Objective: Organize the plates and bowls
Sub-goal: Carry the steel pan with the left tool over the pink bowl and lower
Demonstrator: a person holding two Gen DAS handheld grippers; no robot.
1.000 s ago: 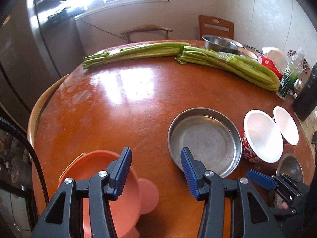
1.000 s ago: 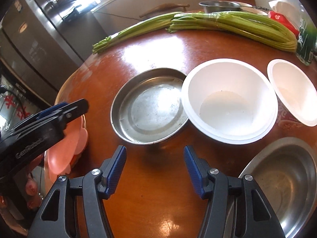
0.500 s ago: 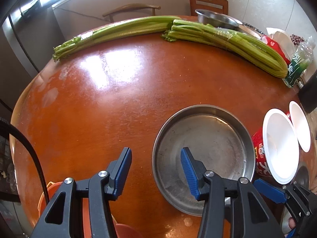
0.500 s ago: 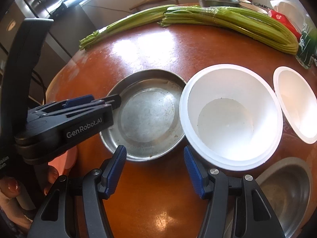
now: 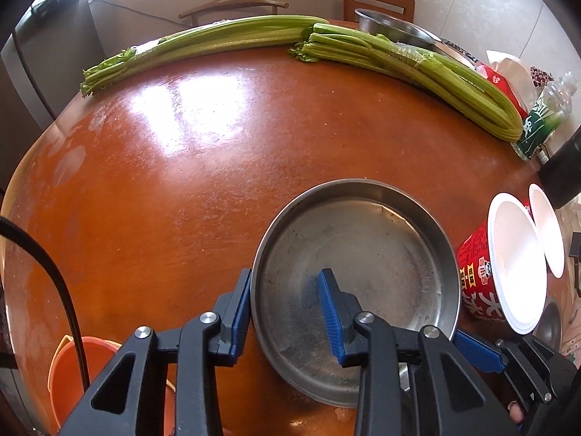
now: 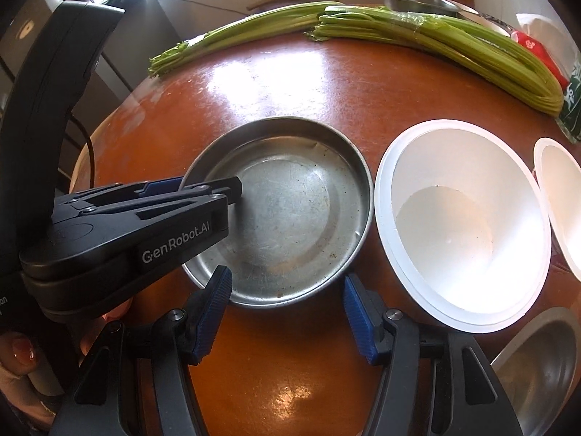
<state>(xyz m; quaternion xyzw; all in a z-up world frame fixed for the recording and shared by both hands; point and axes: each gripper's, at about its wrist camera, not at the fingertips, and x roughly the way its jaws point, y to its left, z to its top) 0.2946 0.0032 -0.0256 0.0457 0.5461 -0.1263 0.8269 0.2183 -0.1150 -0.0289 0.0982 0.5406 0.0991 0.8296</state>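
Note:
A round steel plate (image 5: 363, 254) lies on the orange table; it also shows in the right wrist view (image 6: 290, 210). My left gripper (image 5: 285, 310) is open and straddles the plate's left rim, one finger outside and one inside. It shows from the side in the right wrist view (image 6: 203, 190). My right gripper (image 6: 287, 314) is open and empty, just in front of the plate's near edge. A white paper bowl with red print (image 6: 461, 225) stands right of the plate, a second white bowl (image 6: 561, 207) beyond it. A steel bowl (image 6: 541, 367) sits at the lower right.
Two bundles of celery (image 5: 399, 61) lie across the far side of the table. A steel basin (image 5: 392, 25), a red packet and a green bottle (image 5: 544, 116) stand at the back right. An orange plastic bowl (image 5: 69, 374) is at the lower left. Chairs stand behind the table.
My left gripper has moved forward and right, from above the orange bowl to the steel plate, and its fingers have narrowed around the plate's rim. My right gripper has edged closer to the plate.

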